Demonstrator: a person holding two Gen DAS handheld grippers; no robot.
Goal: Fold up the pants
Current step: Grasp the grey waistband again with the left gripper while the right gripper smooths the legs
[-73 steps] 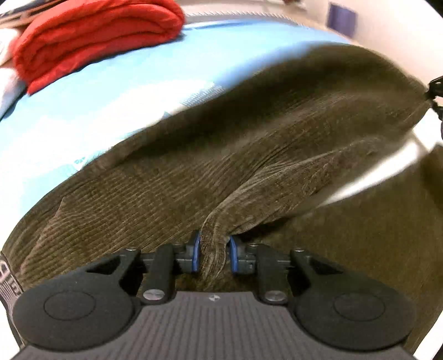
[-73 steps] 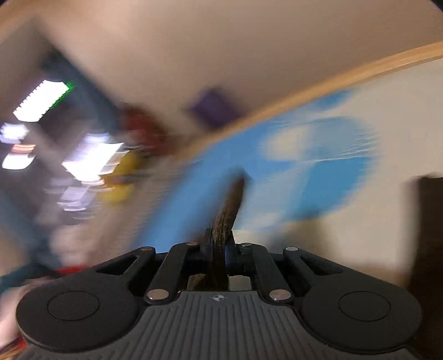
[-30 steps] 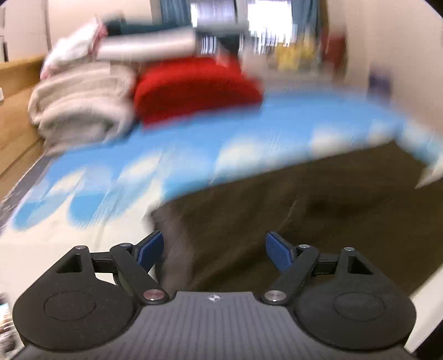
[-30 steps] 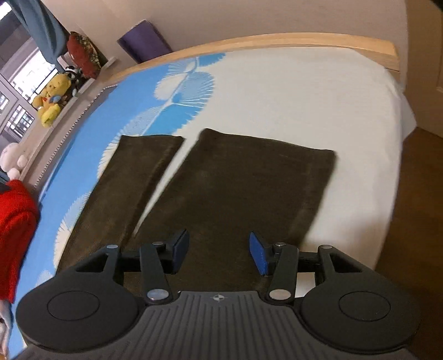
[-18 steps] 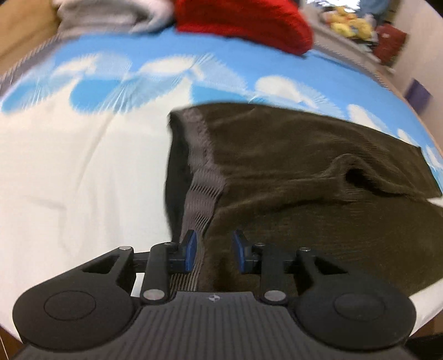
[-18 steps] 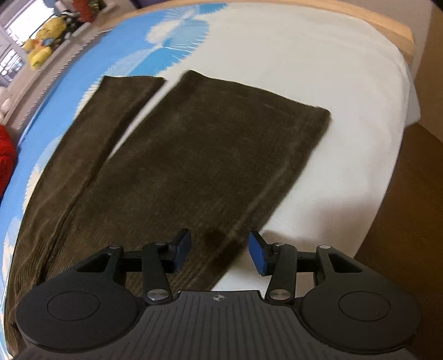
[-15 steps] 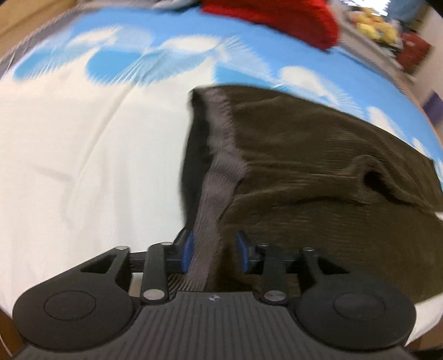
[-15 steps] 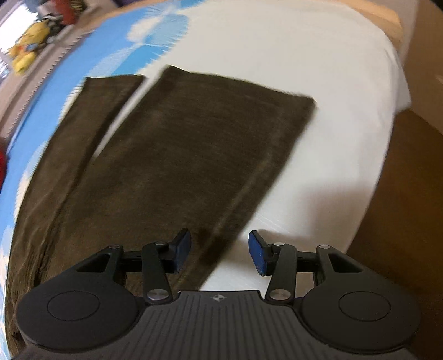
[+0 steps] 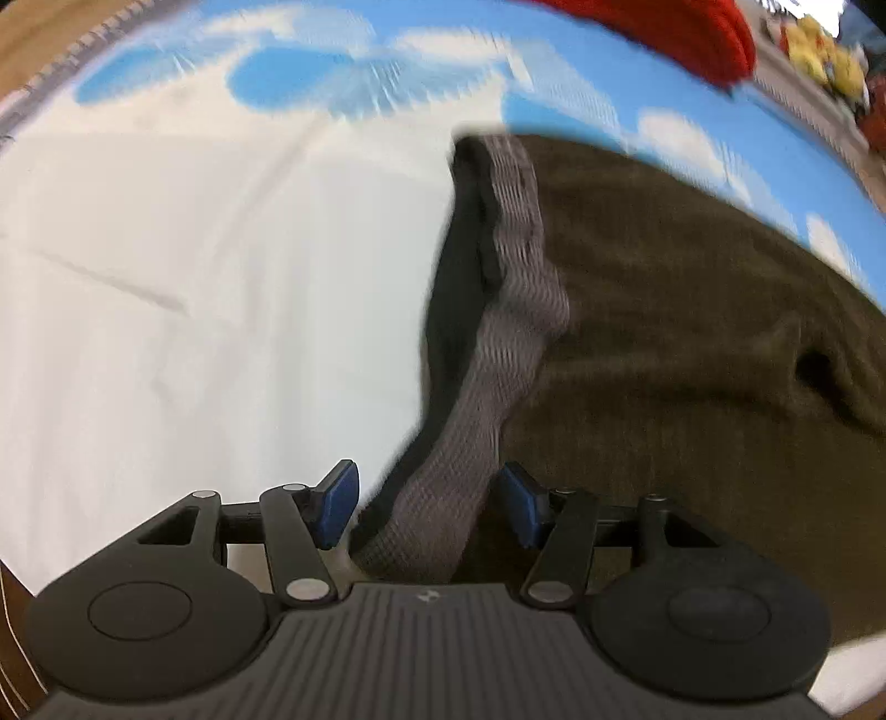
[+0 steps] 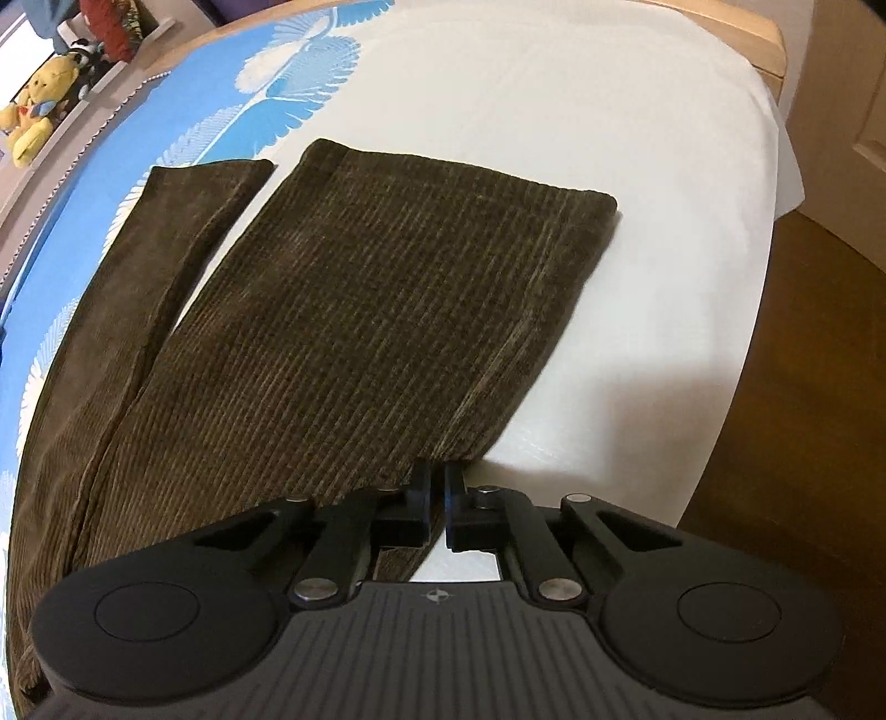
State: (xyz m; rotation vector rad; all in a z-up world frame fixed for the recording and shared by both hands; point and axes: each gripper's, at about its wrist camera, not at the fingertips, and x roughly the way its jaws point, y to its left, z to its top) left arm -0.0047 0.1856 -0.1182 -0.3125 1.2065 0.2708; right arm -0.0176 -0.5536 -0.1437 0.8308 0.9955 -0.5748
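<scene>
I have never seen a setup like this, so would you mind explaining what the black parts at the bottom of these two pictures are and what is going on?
Each picture comes from a camera on a hand-held claw, looking forward along its two fingers; a person holds one in each hand. Both look down on a bed with a blue and white sheet, where brown corduroy pants lie flat. The left claw is at the waist end, its blue-padded fingers having just been opening, apart on either side of the grey waistband, not pinching it. The right claw has just closed, pinching the outer edge of one pant leg. Red folded cloth and soft toys sit further back.
</scene>
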